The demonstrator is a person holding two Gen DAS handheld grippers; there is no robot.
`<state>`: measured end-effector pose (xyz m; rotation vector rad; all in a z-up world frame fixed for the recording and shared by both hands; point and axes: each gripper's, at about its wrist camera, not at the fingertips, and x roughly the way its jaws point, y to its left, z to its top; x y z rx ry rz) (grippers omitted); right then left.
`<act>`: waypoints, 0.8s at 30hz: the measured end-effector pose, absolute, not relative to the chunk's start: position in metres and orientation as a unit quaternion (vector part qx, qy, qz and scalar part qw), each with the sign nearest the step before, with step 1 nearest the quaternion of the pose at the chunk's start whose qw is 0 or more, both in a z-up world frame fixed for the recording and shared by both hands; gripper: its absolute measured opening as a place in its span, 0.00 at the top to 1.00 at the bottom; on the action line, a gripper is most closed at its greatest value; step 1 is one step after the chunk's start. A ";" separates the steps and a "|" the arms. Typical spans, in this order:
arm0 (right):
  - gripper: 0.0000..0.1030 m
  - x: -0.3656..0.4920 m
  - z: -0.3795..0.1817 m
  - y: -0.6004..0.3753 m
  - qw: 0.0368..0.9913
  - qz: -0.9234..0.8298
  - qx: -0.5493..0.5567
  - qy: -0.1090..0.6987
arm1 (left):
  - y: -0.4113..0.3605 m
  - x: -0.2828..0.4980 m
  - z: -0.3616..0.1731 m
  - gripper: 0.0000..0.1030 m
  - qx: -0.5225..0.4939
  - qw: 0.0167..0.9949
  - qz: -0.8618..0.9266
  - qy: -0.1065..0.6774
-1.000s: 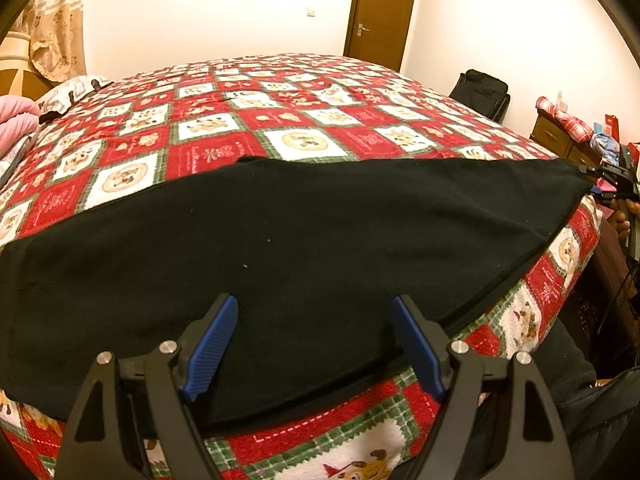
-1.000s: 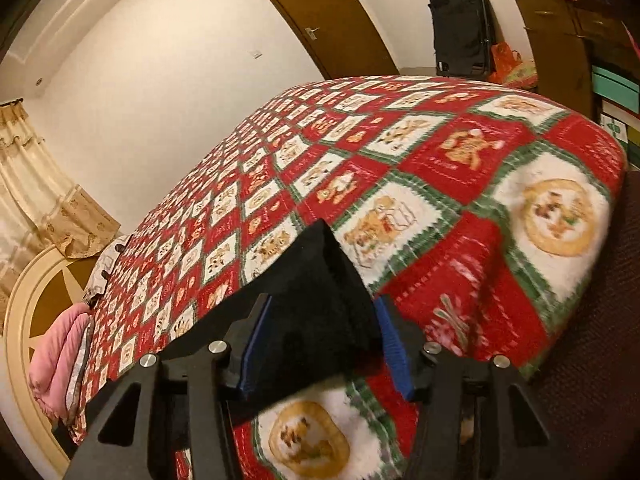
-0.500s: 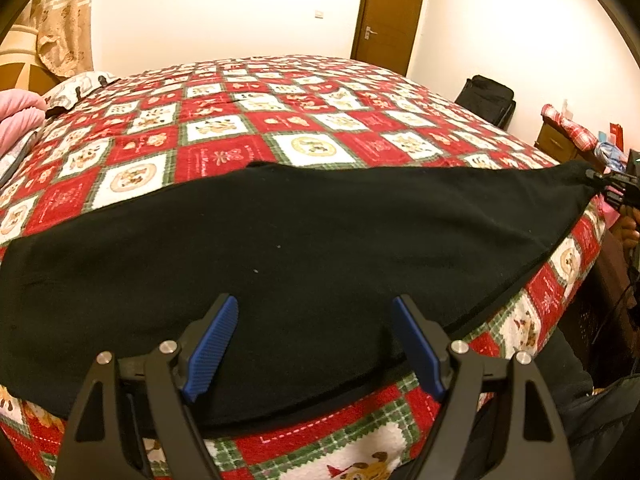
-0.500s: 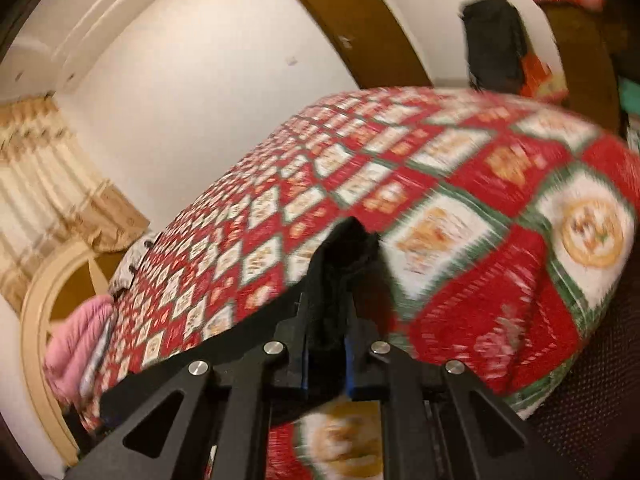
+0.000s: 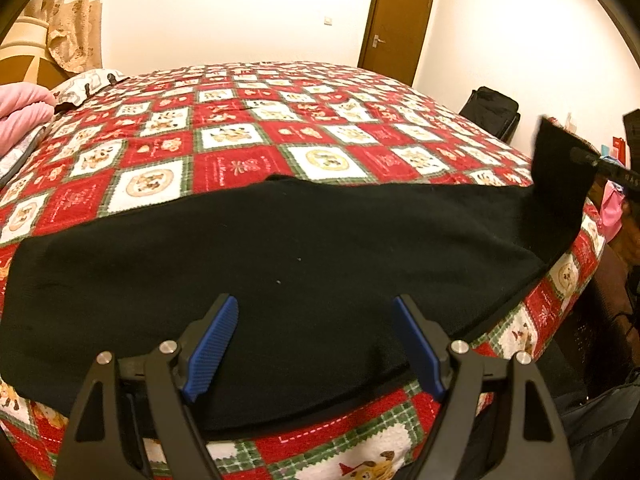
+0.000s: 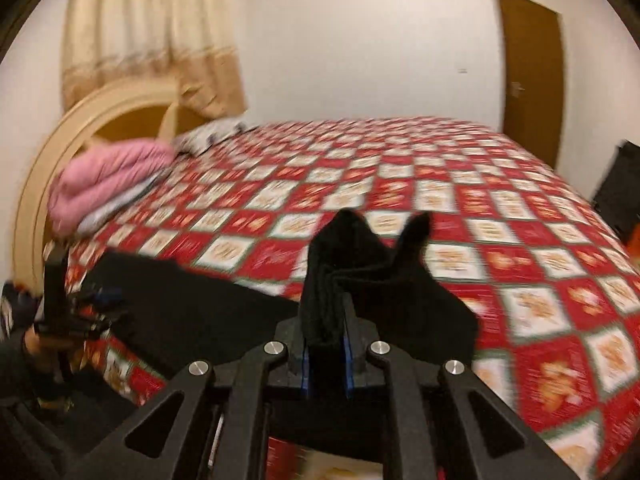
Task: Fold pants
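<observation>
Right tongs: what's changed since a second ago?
The right tongs closed on the end of the black pants, lifted it off the quilt and swung it toward the headboard side. The left tongs stayed open over the middle of the pants, which still lies flat.

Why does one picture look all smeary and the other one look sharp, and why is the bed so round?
Right wrist view: the quilt and pink bedding are smeared by motion blur, while the right gripper, shut on the black pants, stays crisp. Left wrist view: sharp throughout, left gripper open. Both views: warm yellowish light, and the fisheye lens bulges the bed.
</observation>
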<state>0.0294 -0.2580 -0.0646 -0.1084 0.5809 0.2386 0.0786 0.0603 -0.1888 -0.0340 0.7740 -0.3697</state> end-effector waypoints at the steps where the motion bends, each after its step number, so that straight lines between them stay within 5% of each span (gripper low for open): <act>1: 0.89 0.036 -0.072 -0.243 0.945 0.130 -0.060 0.293 | 0.061 0.079 -0.188 0.20 -0.017 0.910 -0.179 0.374; 13: 0.89 0.070 -0.167 -0.150 0.894 0.189 -0.119 0.389 | 0.049 0.075 -0.181 0.20 -0.026 0.902 -0.214 0.374; 20: 0.86 0.068 -0.177 -0.150 0.882 0.201 -0.126 0.408 | 0.021 0.084 -0.176 0.20 -0.049 0.884 -0.261 0.384; 22: 0.62 0.067 -0.175 -0.157 0.876 0.210 -0.105 0.421 | 0.008 0.086 -0.173 0.20 -0.045 0.880 -0.277 0.383; 24: 0.53 0.058 -0.171 -0.165 0.870 0.225 -0.091 0.429 | -0.008 0.089 -0.169 0.20 -0.037 0.875 -0.294 0.384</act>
